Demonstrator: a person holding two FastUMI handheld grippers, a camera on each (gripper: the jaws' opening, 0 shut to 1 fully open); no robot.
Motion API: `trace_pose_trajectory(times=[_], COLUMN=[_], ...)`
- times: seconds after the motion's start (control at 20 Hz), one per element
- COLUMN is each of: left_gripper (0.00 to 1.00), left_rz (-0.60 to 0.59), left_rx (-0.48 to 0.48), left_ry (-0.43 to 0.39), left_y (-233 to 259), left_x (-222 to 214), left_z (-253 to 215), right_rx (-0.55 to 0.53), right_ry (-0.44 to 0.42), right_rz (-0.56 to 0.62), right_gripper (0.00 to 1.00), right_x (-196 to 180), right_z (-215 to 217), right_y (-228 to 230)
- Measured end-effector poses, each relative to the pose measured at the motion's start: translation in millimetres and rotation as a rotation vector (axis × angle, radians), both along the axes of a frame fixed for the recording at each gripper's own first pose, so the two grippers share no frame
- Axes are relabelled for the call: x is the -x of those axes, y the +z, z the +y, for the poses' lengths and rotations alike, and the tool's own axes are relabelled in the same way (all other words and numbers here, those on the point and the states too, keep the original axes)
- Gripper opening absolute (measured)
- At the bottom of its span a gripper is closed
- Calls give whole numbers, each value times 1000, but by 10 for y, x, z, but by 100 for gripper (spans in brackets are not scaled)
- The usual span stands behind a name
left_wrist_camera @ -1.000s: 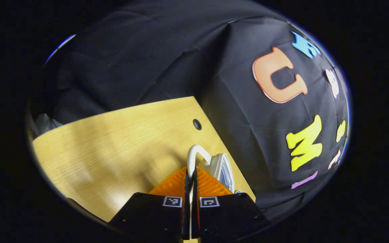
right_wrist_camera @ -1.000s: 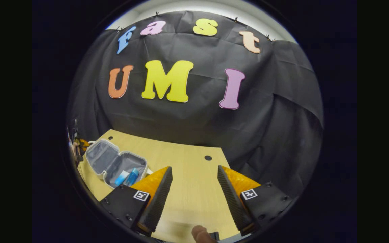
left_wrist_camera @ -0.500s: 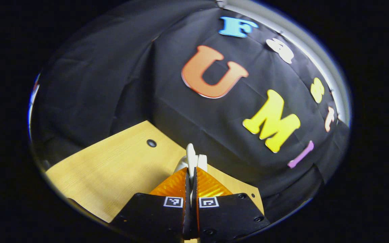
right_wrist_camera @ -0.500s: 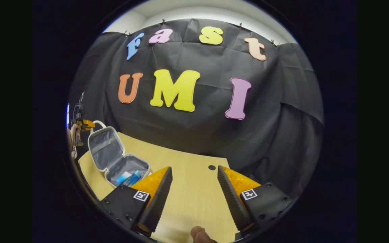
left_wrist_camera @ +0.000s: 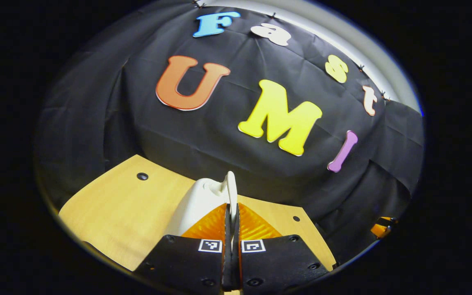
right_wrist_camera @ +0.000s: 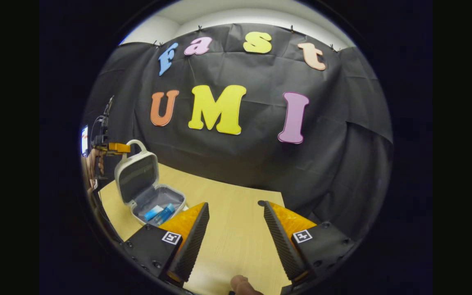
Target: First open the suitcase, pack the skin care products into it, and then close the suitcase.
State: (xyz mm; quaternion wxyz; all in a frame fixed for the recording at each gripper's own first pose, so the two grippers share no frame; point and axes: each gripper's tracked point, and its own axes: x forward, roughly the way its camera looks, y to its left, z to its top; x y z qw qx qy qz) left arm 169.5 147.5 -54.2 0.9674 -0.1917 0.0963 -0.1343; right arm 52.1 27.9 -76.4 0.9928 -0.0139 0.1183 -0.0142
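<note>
Suitcase (right_wrist_camera: 139, 182) at the far left of the right gripper view stands on the worktop (right_wrist_camera: 236, 229) with its lid raised near upright over the tray, and the left claw (right_wrist_camera: 117, 147) pinches the white handle (right_wrist_camera: 137, 144) on top of that lid. In the left gripper view the same claw (left_wrist_camera: 232, 213) has its fingers pressed together on the thin handle (left_wrist_camera: 230, 188), with the pale lid shell (left_wrist_camera: 197, 200) dropping away just below. Blue bottles (right_wrist_camera: 160, 213) lie inside the tray, so packing looks done and closing seems to be the step in hand.

The grip is on a narrow loop, so the handle could slip or twist out as the lid swings down, and the lid would then drop hard. A bottle lying close to the rim could catch the lid edge and keep the suitcase from shutting. Pulling sideways rather than along the hinge arc could drag the light case across the worktop.

Farther right, the right claw (right_wrist_camera: 236, 229) hovers with its fingers wide apart and nothing between them, well apart from the suitcase, so nothing steadies the tray.
</note>
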Motion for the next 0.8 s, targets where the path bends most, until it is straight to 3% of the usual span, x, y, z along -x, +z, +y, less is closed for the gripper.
trace_pose_trajectory(times=[0.15, 0.4, 0.8], left_gripper=[3, 3, 4], left_rz=[23, 136, 285], left_rx=[-38, -203, -444], left_ry=[-58, -196, -260], left_y=[-155, -726, -1544], left_x=[-5, -52, -45], left_z=[-530, -1478, -2102], right_rx=[-4, -30, -55], right_ry=[3, -5, -25], right_rz=[14, 31, 59], right_gripper=[80, 80, 80], right_x=[7, 22, 88], right_z=[-85, -245, -517], right_y=[-100, -184, -329])
